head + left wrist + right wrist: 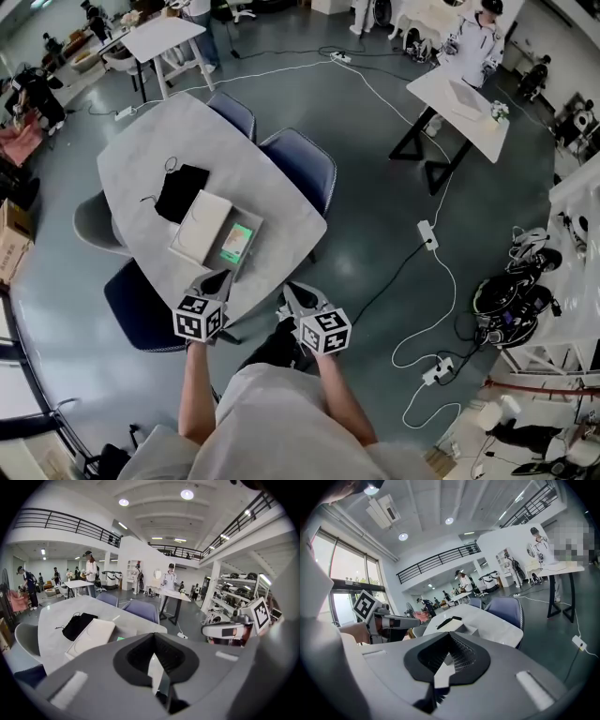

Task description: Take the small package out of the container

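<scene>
On the pale grey table the small bright green package lies flat inside the open grey box container. A flat white cardboard box sits right beside it and a soft black cloth pouch lies past that, so nothing has been taken out yet. Both claws are pinched together with nothing in them, the left gripper close to the container's near end and the right gripper off the table edge, so I think all the work is left: open a claw, reach in, grab, lift.
</scene>
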Tool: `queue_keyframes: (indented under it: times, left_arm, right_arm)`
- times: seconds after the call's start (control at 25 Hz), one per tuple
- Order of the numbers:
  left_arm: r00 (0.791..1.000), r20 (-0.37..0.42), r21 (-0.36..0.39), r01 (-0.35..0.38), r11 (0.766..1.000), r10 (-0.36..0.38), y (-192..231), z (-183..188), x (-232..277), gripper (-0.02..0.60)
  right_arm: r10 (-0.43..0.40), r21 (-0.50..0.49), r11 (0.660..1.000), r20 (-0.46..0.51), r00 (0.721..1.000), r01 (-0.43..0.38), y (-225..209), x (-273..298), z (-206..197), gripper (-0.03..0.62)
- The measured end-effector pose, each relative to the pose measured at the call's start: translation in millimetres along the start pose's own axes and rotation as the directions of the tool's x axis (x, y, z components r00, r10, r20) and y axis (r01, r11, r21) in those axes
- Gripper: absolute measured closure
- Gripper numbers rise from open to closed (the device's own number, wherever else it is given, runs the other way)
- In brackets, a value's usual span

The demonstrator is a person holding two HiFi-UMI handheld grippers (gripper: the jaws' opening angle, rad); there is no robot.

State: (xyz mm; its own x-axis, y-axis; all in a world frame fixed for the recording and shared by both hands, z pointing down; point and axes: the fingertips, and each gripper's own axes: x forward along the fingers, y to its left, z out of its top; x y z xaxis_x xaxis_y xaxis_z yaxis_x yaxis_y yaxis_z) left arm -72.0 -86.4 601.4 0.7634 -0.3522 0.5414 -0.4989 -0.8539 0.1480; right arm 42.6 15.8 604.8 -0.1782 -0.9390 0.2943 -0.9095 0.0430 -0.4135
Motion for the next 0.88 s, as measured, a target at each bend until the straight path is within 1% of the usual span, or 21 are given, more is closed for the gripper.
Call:
queue_keyframes:
  times: [0.12, 0.24, 0.4, 0.52, 0.68, 0.8, 0.88]
  left_arm:
    - [1.000, 0.018, -0.017, 0.000, 1.000, 0.000, 10.0, 15.8, 15.4, 0.529]
    - [1.000, 0.018, -0.029, -0.009, 1.000, 0.009, 20.7, 29.5, 31.6, 0.529]
    - [0.999, 0.018, -0.065, -0.026, 0.998, 0.027, 38.8, 43.4, 55.8, 0.529]
    - [0.999, 0.011, -0.066, -0.029, 0.997, 0.030, 52.2, 53.2, 72.5, 0.529]
    - [0.999, -0.010, -0.077, -0.048, 0.996, 0.047, 72.2, 58.2, 84.7, 0.529]
    - [0.997, -0.029, -0.088, -0.074, 0.993, 0.072, 89.6, 51.6, 94.6, 0.529]
    - [0.996, -0.042, -0.100, -0.078, 0.992, 0.074, 97.2, 46.2, 103.5, 0.529]
  right_arm:
    - [-0.004, -0.022, 1.000, 0.005, 1.000, 0.005, -18.6, 14.9, 18.6, 0.591]
    - [-0.007, -0.026, 1.000, 0.017, 1.000, 0.007, -35.6, 30.7, 43.0, 0.591]
    - [0.020, -0.051, 0.999, -0.009, 1.000, -0.020, -50.9, 59.8, 61.3, 0.591]
    - [0.036, -0.056, 0.998, -0.033, 0.999, -0.038, -63.6, 87.9, 72.8, 0.591]
    - [0.071, -0.077, 0.994, -0.066, 0.995, -0.076, -67.2, 118.6, 86.2, 0.591]
    - [0.097, -0.093, 0.990, -0.103, 0.990, -0.107, -66.1, 140.6, 84.7, 0.591]
    - [0.103, -0.108, 0.987, -0.130, 0.986, -0.117, -67.6, 150.8, 84.3, 0.591]
